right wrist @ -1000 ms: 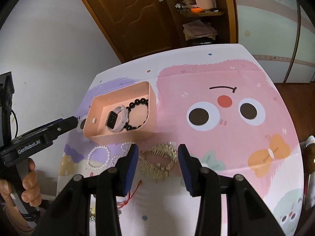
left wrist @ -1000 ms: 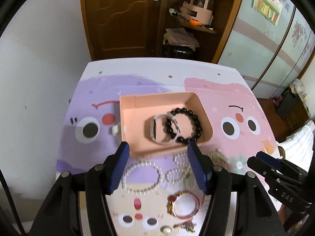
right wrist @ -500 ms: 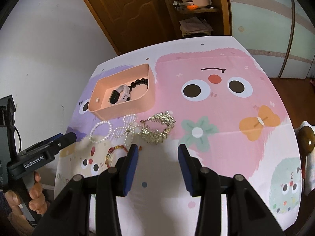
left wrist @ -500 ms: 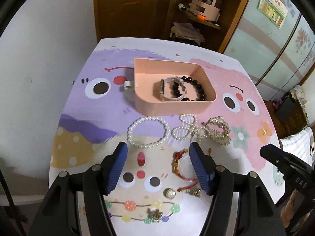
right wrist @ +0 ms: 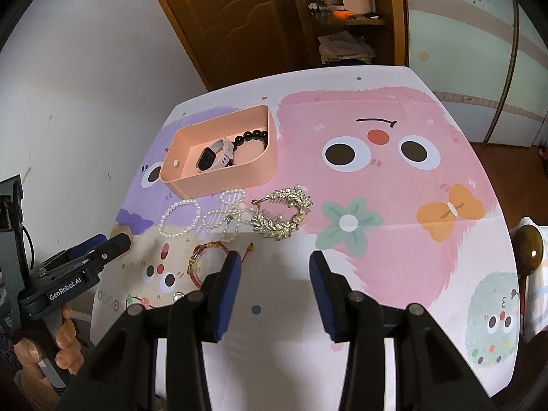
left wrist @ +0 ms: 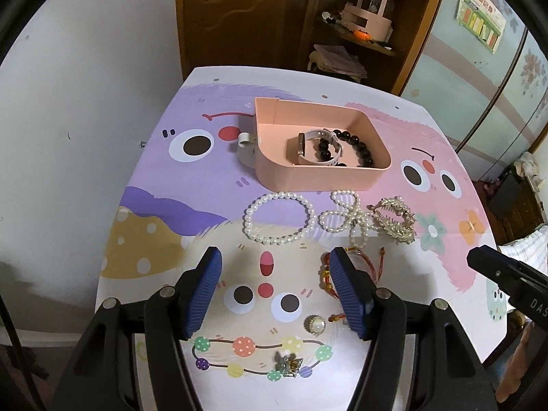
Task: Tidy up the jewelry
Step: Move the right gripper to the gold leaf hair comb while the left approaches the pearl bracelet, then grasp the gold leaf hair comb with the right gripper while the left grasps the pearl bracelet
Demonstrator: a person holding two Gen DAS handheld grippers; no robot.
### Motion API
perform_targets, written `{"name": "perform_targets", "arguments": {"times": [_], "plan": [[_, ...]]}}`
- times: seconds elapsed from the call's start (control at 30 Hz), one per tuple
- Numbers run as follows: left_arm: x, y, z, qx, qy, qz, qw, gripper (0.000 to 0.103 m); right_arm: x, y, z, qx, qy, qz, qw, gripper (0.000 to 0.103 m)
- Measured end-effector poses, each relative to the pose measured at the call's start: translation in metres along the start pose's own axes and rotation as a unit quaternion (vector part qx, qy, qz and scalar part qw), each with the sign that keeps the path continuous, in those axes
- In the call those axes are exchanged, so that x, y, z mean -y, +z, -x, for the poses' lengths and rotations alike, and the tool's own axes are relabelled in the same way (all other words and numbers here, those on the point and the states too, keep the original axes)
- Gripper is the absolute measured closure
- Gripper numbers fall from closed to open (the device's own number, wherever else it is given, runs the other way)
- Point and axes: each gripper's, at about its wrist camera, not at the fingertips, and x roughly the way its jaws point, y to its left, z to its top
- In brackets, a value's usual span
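A pink box (left wrist: 274,167) (right wrist: 219,179) holds a pale watch (left wrist: 316,138) (right wrist: 214,157) and a black bead bracelet (left wrist: 359,145) (right wrist: 251,135). In front of it lie a round pearl bracelet (left wrist: 279,217) (right wrist: 179,217), a looped pearl piece (left wrist: 346,214) (right wrist: 227,210), a gold leaf clip (left wrist: 394,217) (right wrist: 282,215) and a red cord bracelet (left wrist: 327,274) (right wrist: 203,257). My left gripper (left wrist: 274,274) hangs open over the table short of the pearl bracelet, holding nothing. My right gripper (right wrist: 274,274) is open too, over bare cloth nearer than the gold clip.
A pearl ring (left wrist: 315,323) and a small charm (left wrist: 287,366) lie near the front edge. A white band (left wrist: 245,144) sits left of the box. The cartoon tablecloth (right wrist: 376,205) covers the table; wall stands left, door and shelves behind. A hand (right wrist: 65,342) grips the left handle.
Both grippers pulled back from the pink box toward the front of the table, so the loose jewelry now lies ahead of the fingers. Neither took hold of anything.
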Motion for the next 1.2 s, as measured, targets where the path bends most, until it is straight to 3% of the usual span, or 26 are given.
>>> {"name": "perform_targets", "arguments": {"times": [0.47, 0.77, 1.0, 1.2], "plan": [[-0.016, 0.013, -0.025, -0.003, 0.012, 0.019, 0.9997, 0.039, 0.035, 0.043, -0.035, -0.068, 0.025, -0.086, 0.994, 0.061], [-0.023, 0.027, -0.049, -0.018, 0.016, 0.032, 0.9992, 0.039, 0.045, 0.071, -0.083, -0.137, -0.001, -0.132, 0.982, 0.062], [-0.027, 0.028, -0.058, -0.026, 0.015, 0.036, 0.9989, 0.039, 0.044, 0.067, -0.118, -0.193, -0.019, -0.154, 0.969, 0.079], [-0.029, 0.028, -0.062, -0.029, 0.012, 0.038, 0.9988, 0.039, 0.042, 0.067, -0.127, -0.202, -0.024, -0.165, 0.965, 0.079]]}}
